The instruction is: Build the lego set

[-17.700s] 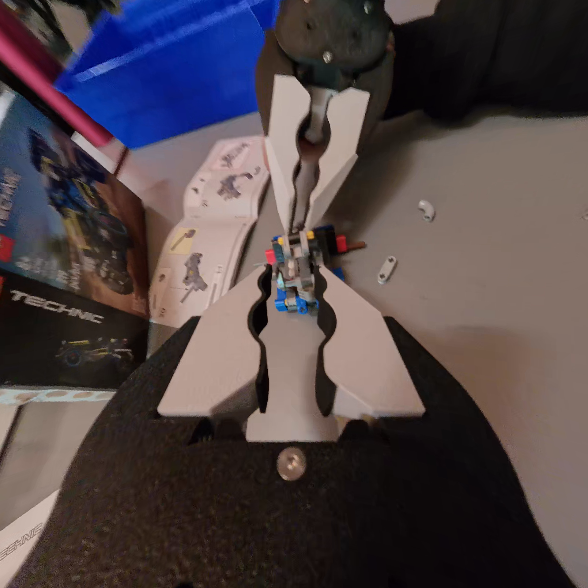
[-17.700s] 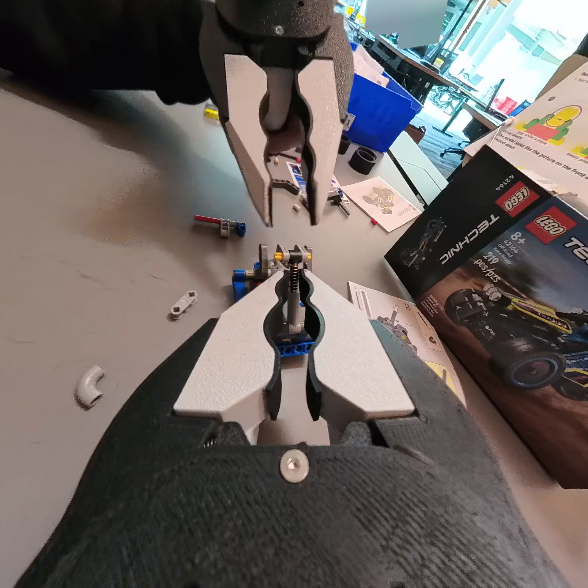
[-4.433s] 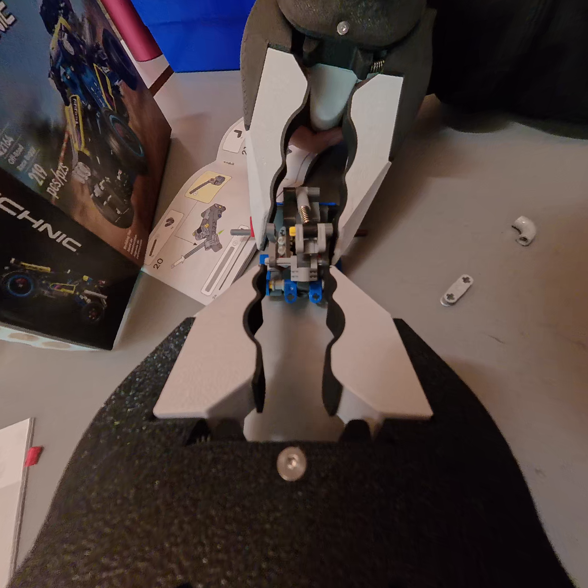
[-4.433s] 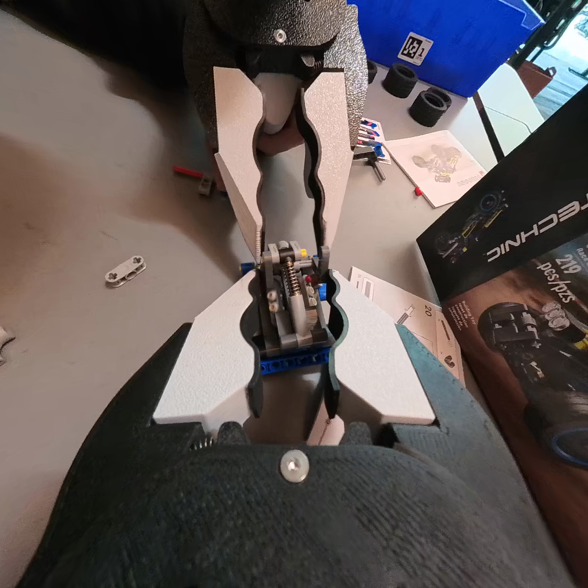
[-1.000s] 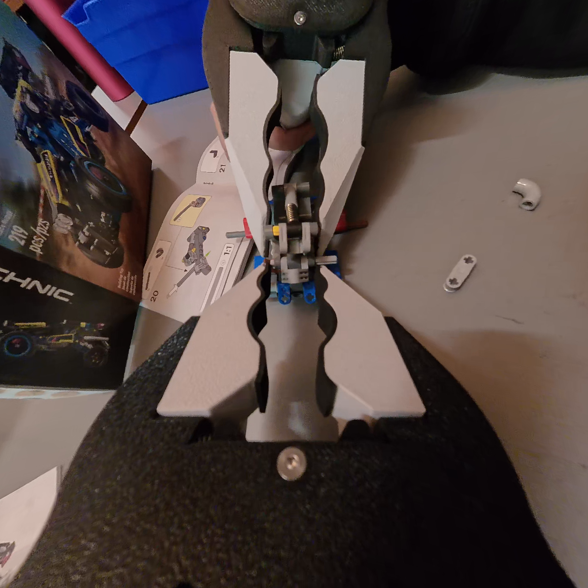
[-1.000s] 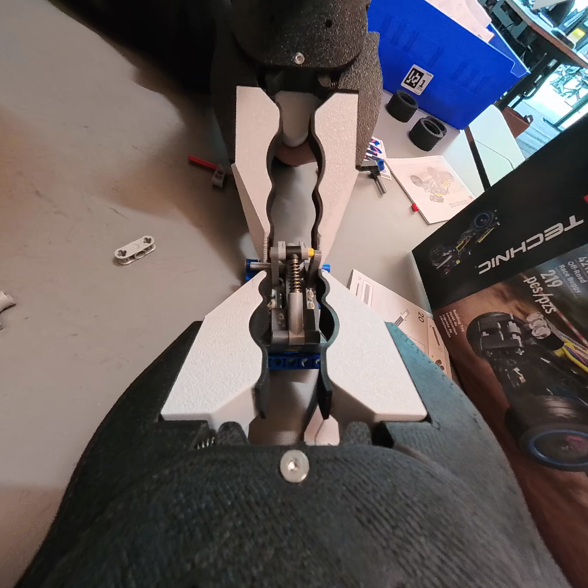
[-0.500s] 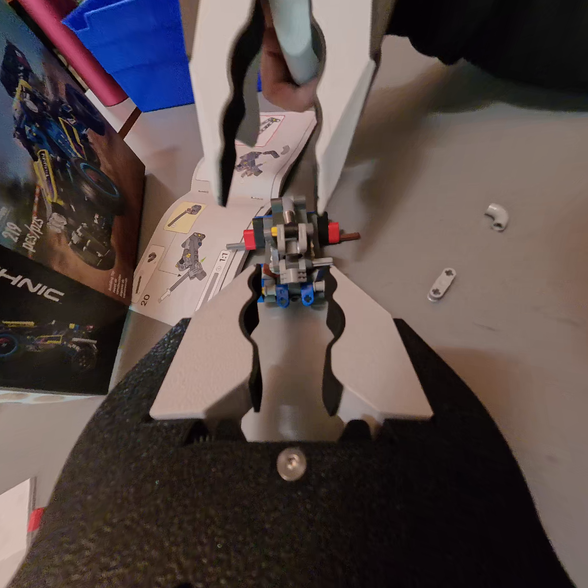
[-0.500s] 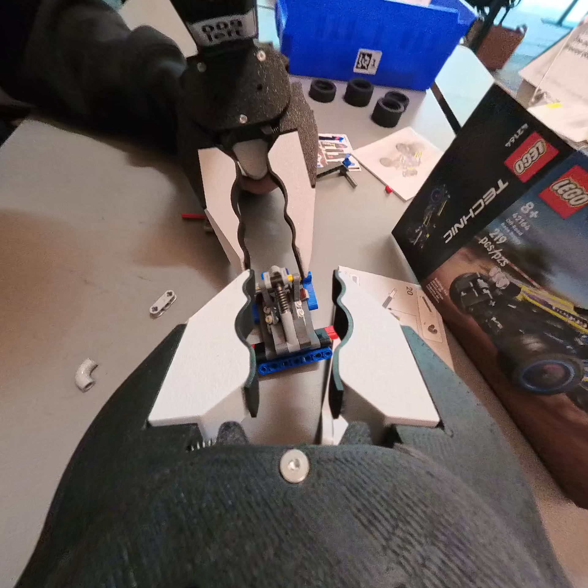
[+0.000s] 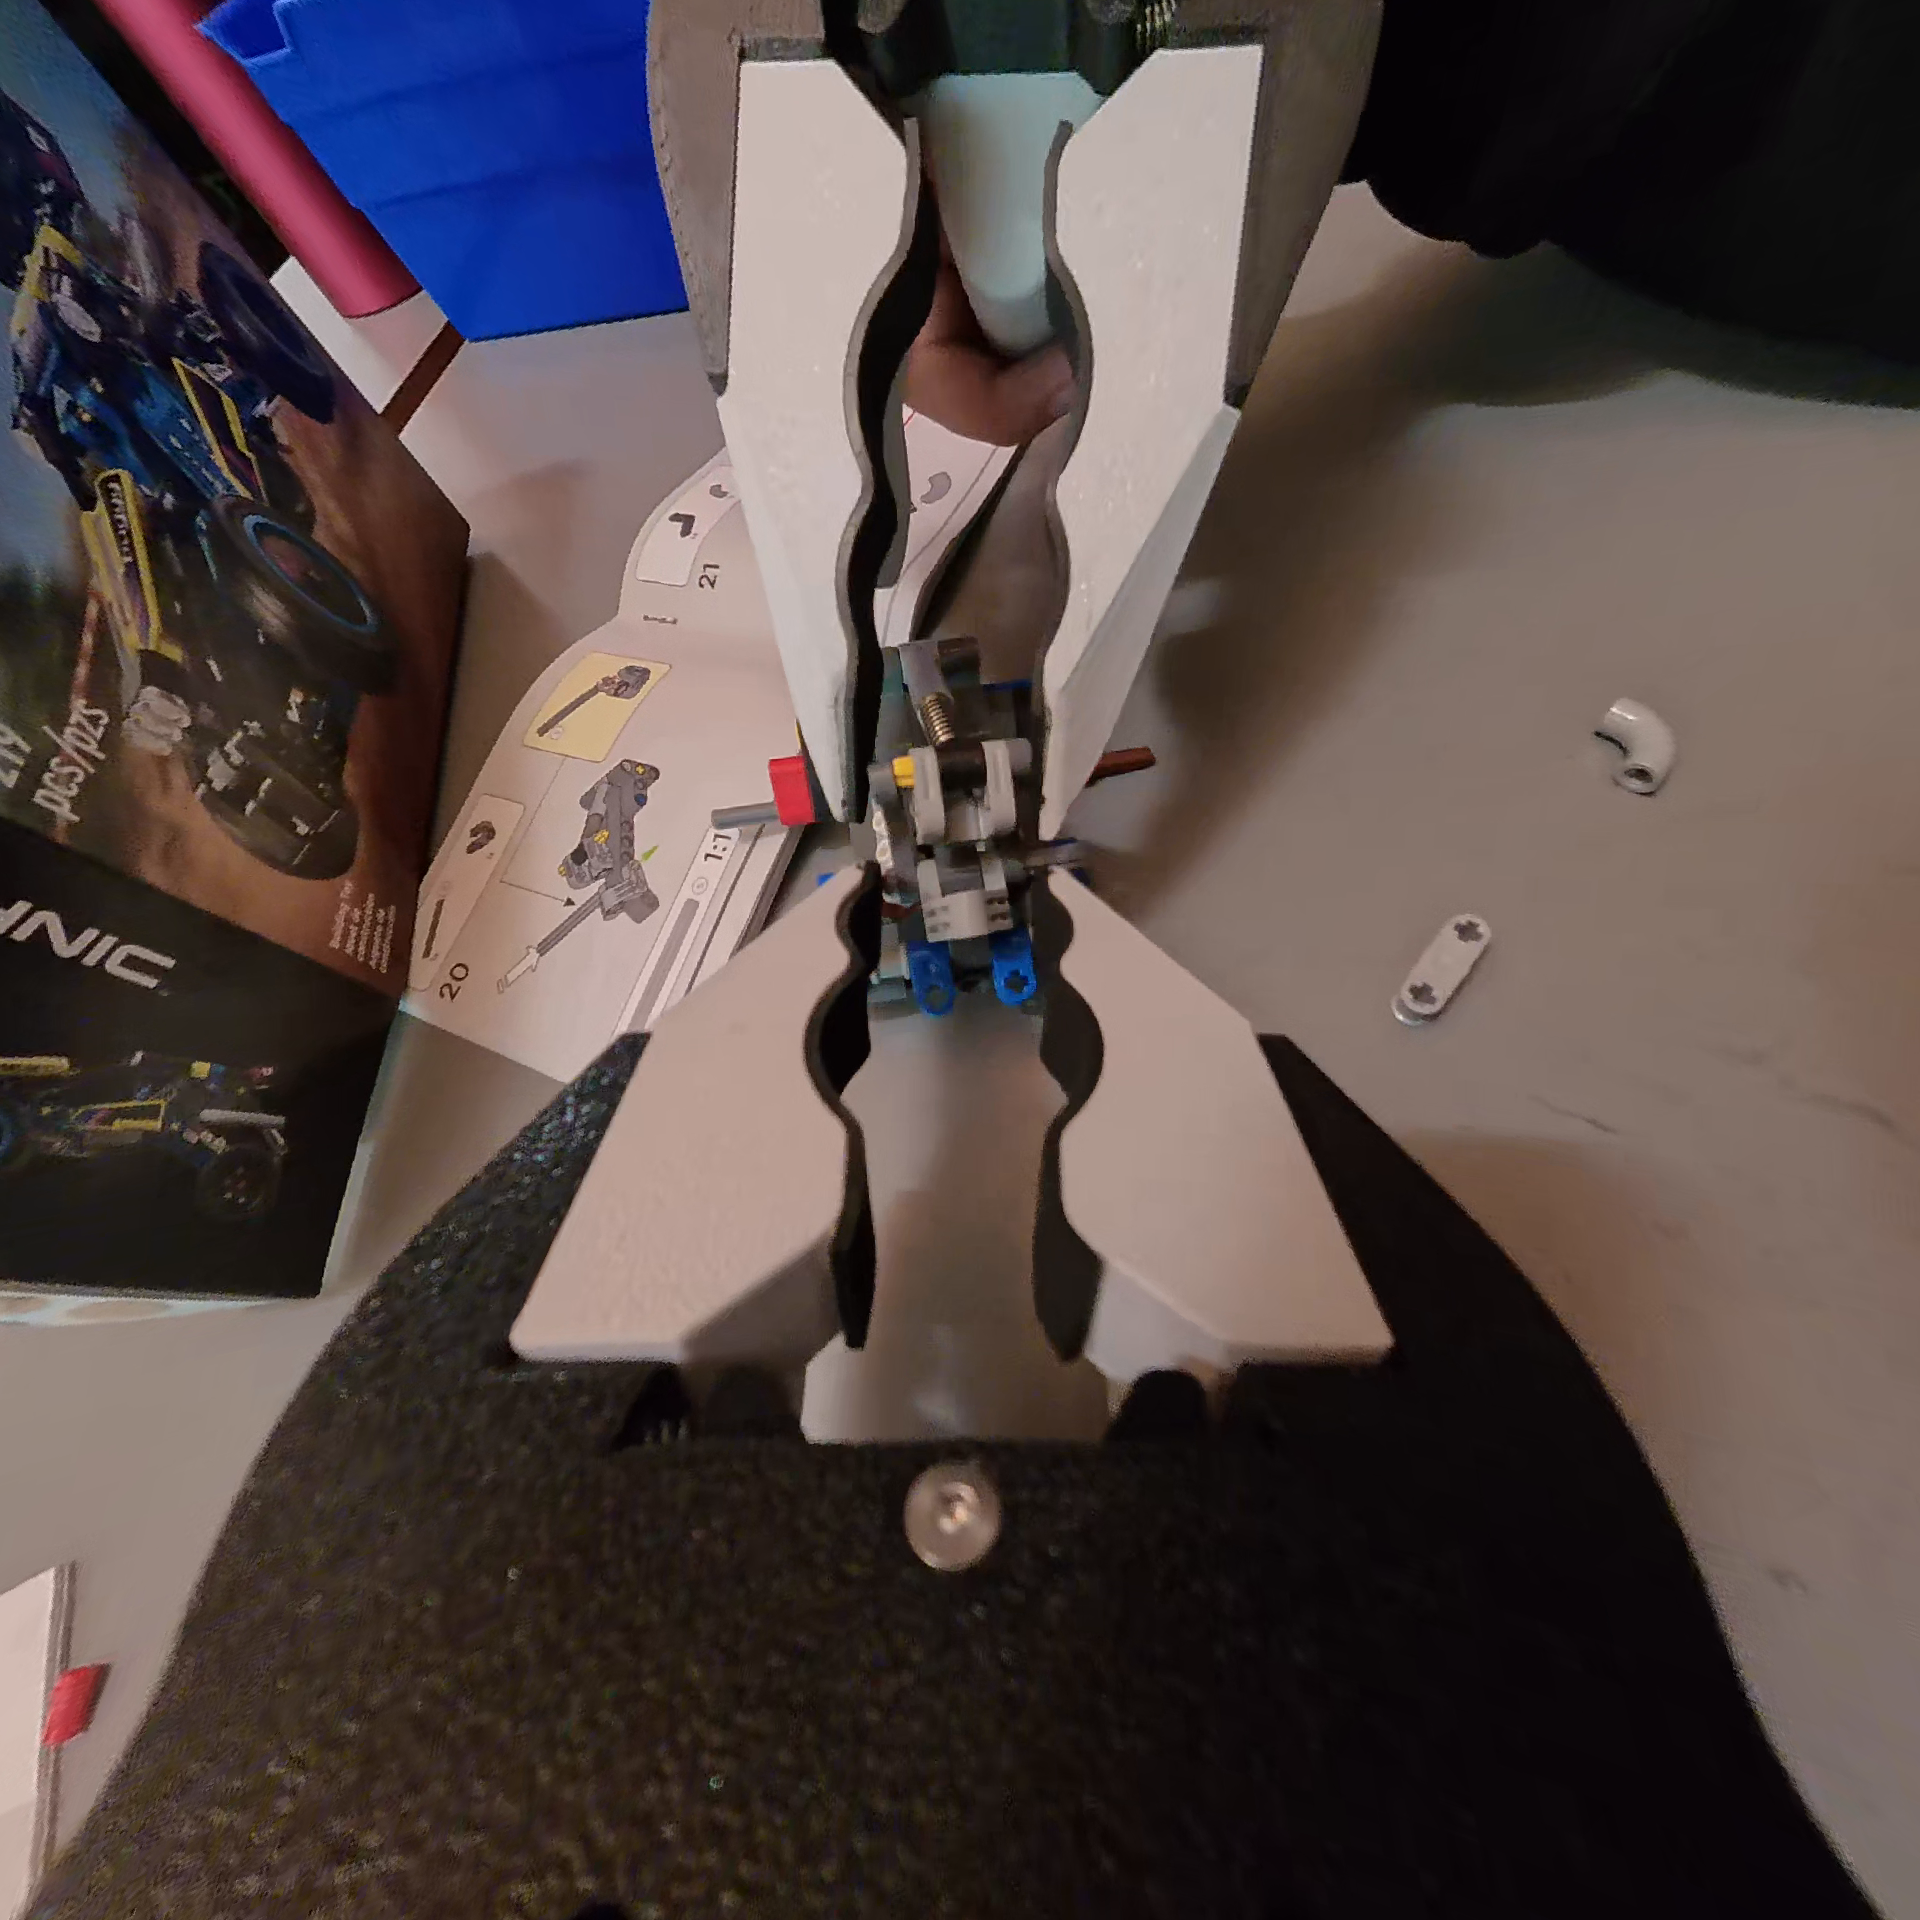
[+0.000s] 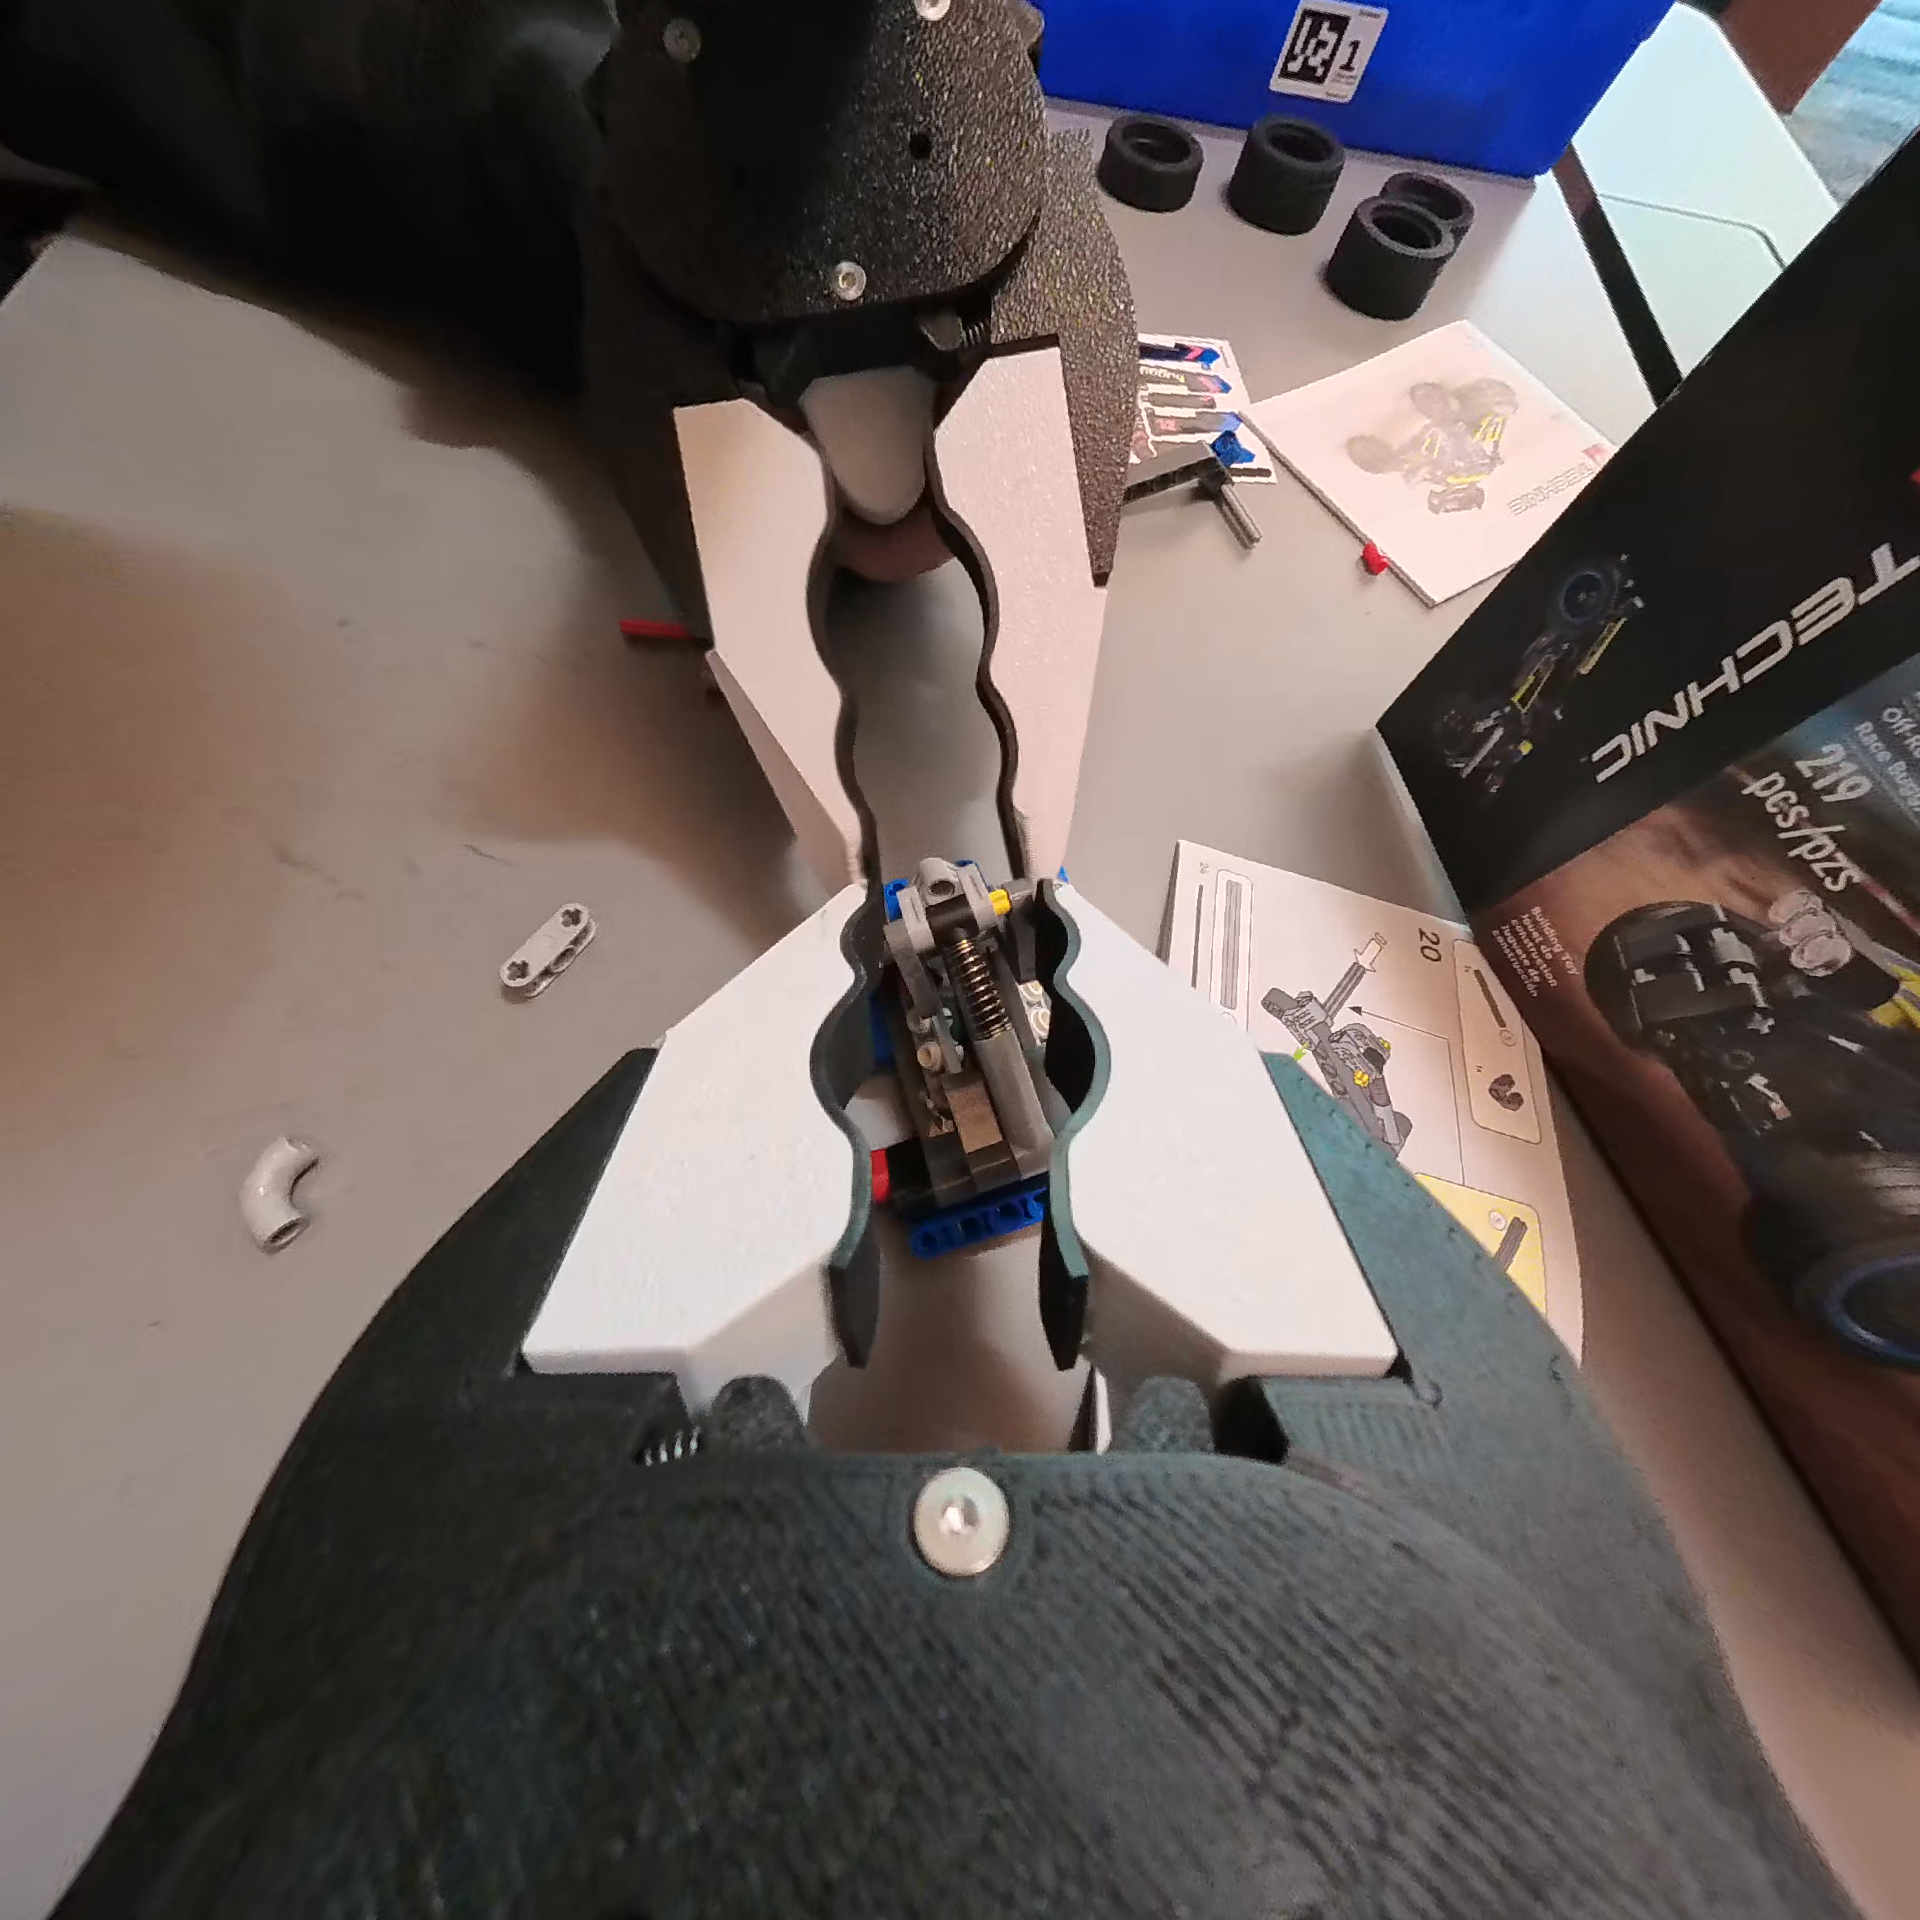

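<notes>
A small brick assembly of grey, black and blue parts with a metal spring sits on the grey table. My left gripper is shut on its near end, with both pads against its sides by the blue pins. My right gripper comes in from the far side, and its fingertips clamp the top of the assembly by the spring. In the right wrist view my right gripper is shut on the assembly. The left gripper meets it head-on from above.
A toy box stands at the left, with an open instruction booklet beside the assembly. A flat grey link and a white elbow piece lie on the table. A blue bin, black tyres and a second booklet lie beyond. My left and right fingertips are right by each other. Both grippers' tips are roughly 8 cm from the flat grey link. My right wrist view looks at it from another angle.
Half a second ago both jaws stood wider and the right gripper was lifted off the assembly. Both have now come back and closed on it again.
</notes>
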`<state>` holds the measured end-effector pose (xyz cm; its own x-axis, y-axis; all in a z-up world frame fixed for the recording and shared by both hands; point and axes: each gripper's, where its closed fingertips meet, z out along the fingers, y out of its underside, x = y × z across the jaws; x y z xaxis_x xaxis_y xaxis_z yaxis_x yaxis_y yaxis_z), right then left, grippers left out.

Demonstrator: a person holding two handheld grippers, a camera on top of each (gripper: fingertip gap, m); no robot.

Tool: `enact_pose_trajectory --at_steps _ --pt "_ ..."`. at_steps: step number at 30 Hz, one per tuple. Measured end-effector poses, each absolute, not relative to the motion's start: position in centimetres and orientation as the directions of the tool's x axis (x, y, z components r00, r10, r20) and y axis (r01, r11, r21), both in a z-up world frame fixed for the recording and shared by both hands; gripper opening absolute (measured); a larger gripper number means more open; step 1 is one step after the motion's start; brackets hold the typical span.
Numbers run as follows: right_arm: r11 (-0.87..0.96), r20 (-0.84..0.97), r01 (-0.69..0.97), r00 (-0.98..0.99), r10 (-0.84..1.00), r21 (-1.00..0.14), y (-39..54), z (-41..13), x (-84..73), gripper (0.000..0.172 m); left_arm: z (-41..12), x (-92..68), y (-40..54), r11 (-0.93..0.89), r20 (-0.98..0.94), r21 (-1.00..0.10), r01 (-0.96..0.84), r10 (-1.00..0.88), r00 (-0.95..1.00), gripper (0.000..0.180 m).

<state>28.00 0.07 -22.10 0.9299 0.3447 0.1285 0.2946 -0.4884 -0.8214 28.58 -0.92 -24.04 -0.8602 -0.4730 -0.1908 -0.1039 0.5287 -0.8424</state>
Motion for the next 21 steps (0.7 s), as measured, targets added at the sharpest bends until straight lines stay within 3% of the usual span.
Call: enact_pose_trajectory --at_steps 21 --pt "-0.398 0.24 0.384 0.899 0.366 -0.833 0.6 -22.0 27.9 0.024 -24.3 28.8 -0.6 0.545 -0.197 -0.831 -0.109 -0.471 -0.86 0.021"
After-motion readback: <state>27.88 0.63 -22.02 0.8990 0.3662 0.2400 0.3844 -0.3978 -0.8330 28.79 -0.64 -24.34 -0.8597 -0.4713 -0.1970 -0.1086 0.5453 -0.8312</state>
